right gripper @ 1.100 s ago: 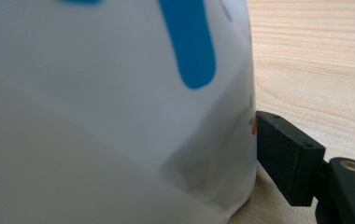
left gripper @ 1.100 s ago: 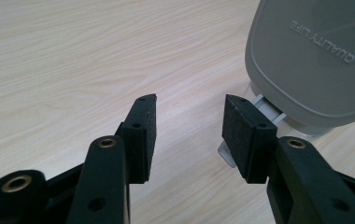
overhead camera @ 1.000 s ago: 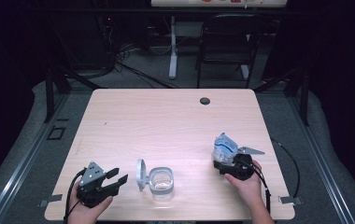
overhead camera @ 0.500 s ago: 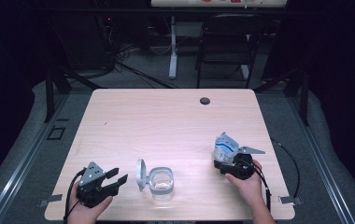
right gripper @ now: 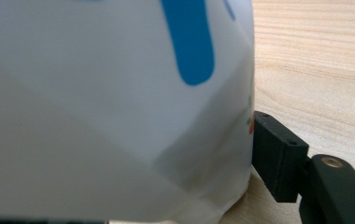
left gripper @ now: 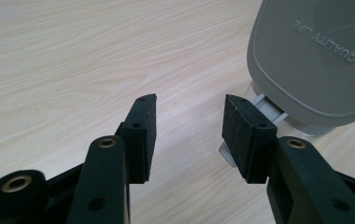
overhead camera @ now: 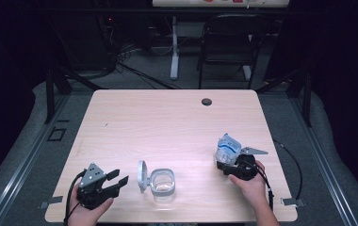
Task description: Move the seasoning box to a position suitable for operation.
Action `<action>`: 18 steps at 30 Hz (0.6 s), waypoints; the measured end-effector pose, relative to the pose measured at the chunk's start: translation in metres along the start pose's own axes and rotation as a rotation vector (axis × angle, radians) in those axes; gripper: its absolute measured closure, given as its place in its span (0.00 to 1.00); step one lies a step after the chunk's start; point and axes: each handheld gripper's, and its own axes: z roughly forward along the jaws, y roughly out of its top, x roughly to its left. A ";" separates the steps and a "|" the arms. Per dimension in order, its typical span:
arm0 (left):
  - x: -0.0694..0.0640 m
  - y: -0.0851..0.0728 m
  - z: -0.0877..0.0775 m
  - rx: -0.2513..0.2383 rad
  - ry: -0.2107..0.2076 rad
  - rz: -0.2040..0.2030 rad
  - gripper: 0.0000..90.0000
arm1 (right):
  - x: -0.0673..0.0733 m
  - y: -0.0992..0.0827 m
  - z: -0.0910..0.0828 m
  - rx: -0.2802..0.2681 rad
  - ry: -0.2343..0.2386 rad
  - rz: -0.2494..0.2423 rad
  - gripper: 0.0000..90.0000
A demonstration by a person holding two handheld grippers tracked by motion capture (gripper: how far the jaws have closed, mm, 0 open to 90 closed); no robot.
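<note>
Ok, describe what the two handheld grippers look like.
Both the left gripper and the right gripper are black, each topped with a grey three-cornered plate and trailing a black cable. The jaws are flat black blocks on arms with brass-ringed holes.

We hold two black grippers, the left gripper (overhead camera: 112, 181) lower left, the right gripper (overhead camera: 228, 162) lower right, each with a grey three-cornered plate, brass-ringed screw holes and trailing black cable.

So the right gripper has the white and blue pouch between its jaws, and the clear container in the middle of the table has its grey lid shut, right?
Not quite. The container is open: its grey lid stands hinged up at its left side, as the high view shows. The right gripper does have the white and blue pouch between its jaws, which have just been closing.
</note>
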 end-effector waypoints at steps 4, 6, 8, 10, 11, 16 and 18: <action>0.000 0.000 0.000 0.002 0.001 0.000 0.62 | -0.001 0.000 0.000 -0.002 0.009 0.002 0.45; 0.001 0.000 0.001 0.001 0.002 -0.001 0.62 | -0.001 0.000 0.000 0.000 0.011 0.000 0.46; 0.001 0.000 0.000 0.007 -0.001 -0.001 0.62 | 0.000 0.000 0.000 -0.002 0.013 0.003 0.46; 0.002 0.000 0.000 0.005 -0.001 -0.003 0.62 | 0.001 0.000 0.000 -0.001 0.020 0.005 0.46; 0.002 -0.001 0.000 0.004 -0.001 -0.005 0.62 | 0.001 0.000 0.000 0.000 0.022 0.005 0.46; 0.002 0.000 0.000 0.002 0.001 -0.005 0.62 | 0.003 0.000 -0.001 0.011 0.029 -0.009 0.46; 0.002 0.000 0.000 0.003 0.000 -0.004 0.62 | 0.005 0.000 -0.001 0.020 0.035 -0.013 0.46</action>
